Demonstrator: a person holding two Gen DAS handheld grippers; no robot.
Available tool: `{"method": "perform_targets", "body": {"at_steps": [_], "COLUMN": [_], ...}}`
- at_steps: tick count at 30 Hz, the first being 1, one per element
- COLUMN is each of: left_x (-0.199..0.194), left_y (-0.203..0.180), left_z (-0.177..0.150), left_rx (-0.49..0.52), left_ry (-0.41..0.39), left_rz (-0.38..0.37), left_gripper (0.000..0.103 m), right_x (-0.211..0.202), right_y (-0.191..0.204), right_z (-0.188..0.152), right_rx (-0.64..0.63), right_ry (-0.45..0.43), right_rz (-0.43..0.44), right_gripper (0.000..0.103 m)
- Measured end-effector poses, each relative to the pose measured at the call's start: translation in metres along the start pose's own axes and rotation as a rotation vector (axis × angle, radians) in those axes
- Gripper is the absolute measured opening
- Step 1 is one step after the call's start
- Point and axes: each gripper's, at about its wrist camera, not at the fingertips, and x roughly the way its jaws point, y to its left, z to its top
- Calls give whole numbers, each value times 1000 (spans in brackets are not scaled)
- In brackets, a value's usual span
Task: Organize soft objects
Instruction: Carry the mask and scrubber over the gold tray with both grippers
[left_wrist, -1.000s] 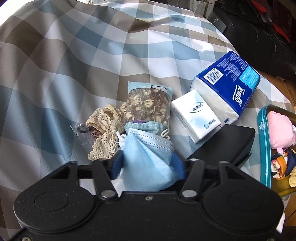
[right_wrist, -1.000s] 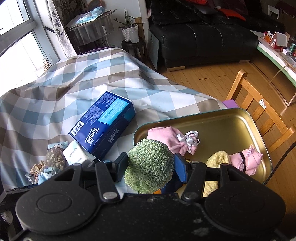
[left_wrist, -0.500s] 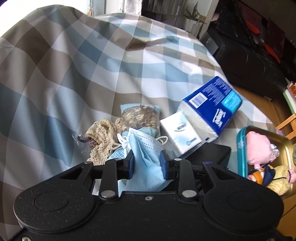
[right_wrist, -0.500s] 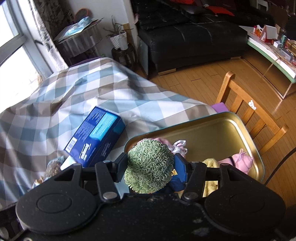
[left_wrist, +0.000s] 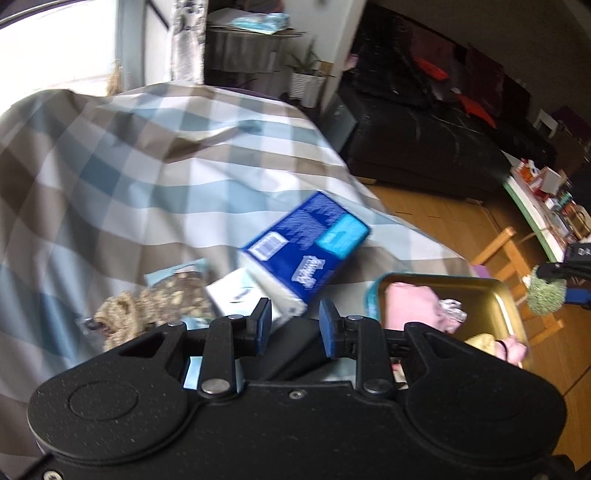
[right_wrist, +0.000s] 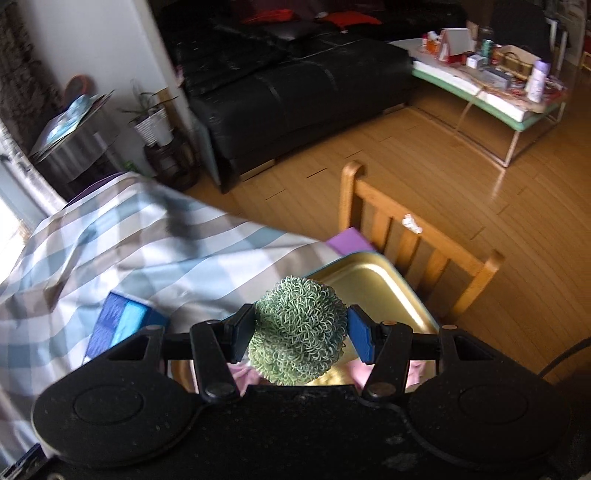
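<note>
My right gripper (right_wrist: 301, 334) is shut on a green curly ball (right_wrist: 298, 335) and holds it above the gold tray (right_wrist: 373, 280); the ball also shows in the left wrist view (left_wrist: 546, 294). My left gripper (left_wrist: 294, 320) is open with nothing between its fingers, raised above the checked tablecloth (left_wrist: 122, 177). A sliver of the blue face mask (left_wrist: 192, 371) shows below its left finger. A pink soft toy (left_wrist: 410, 306) and other soft items lie in the tray (left_wrist: 491, 295). A lace pouch (left_wrist: 122, 319), a sachet (left_wrist: 181, 290), a white tissue pack (left_wrist: 236, 295) and a blue tissue pack (left_wrist: 306, 245) lie on the cloth.
A wooden chair (right_wrist: 417, 240) stands just behind the tray at the table's edge. A black sofa (right_wrist: 295, 85) and a cluttered coffee table (right_wrist: 487, 85) are beyond on the wood floor. A black flat object (left_wrist: 291, 345) lies under my left gripper.
My left gripper has opened, let go of the blue mask and lifted, turning right. My right gripper has risen higher over the tray, still holding the green ball.
</note>
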Motion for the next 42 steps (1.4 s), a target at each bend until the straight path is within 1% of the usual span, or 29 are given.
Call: {"method": "perform_targets", "body": {"at_steps": [3, 5, 7, 9, 11, 14, 16, 18, 19, 20, 22, 25, 27, 28, 30, 33, 38, 39, 40, 41, 42], "left_x": [3, 8, 14, 18, 20, 15, 11, 9, 8, 8, 10, 12, 14, 15, 19, 29, 49, 52, 55, 57, 58], "left_y": [-25, -38, -44, -43, -32, -2, 21, 43, 54, 64, 82, 90, 84, 80, 71, 65, 74, 76, 78, 80, 82], "left_z": [-7, -13, -19, -25, -27, -24, -21, -19, -18, -18, -19, -22, -24, -25, -28, -34, -40, -40, -41, -42, -42], "left_rx": [40, 62, 76, 85, 75, 31, 8, -8, -22, -41, -96, -137, -114, -97, -63, -37, -76, -84, -94, -103, -114], "left_ry": [11, 22, 34, 44, 55, 56, 49, 47, 50, 54, 65, 71, 65, 64, 64, 91, 153, 163, 172, 179, 189], "left_rz": [-22, -20, -2, 29, 61, 109, 156, 187, 195, 194, 168, 123, 102, 93, 100, 137, 179, 182, 180, 169, 154], "left_gripper": [27, 28, 28, 29, 29, 32, 46, 52, 53, 54, 55, 60, 62, 68, 71, 71, 71, 68, 61, 55, 44], "right_x": [4, 6, 6, 4, 3, 3, 3, 3, 4, 4, 6, 7, 7, 7, 7, 5, 6, 7, 7, 7, 7], "right_y": [-12, -15, -14, -10, -8, 1, 8, 18, 23, 28, 37, 45, 49, 50, 52, 55, 59, 59, 59, 59, 58], "right_z": [2, 1, -1, -4, -5, -9, -13, -19, -21, -24, -29, -33, -35, -35, -35, -37, -42, -42, -43, -43, -43], "right_rx": [43, 56, 50, 35, 24, -5, -31, -60, -75, -90, -115, -139, -145, -147, -153, -165, -187, -190, -192, -195, -196], "right_ry": [6, 15, 19, 20, 18, 16, 19, 23, 26, 30, 37, 48, 50, 51, 50, 49, 58, 61, 63, 64, 64], "right_rz": [-8, -2, 4, 9, 11, 15, 22, 29, 33, 37, 43, 50, 55, 56, 61, 68, 70, 69, 69, 69, 69], "right_gripper": [54, 54, 54, 54, 54, 54, 54, 54, 54, 54, 54, 54, 54, 54, 54, 54, 54, 54, 54, 54, 54]}}
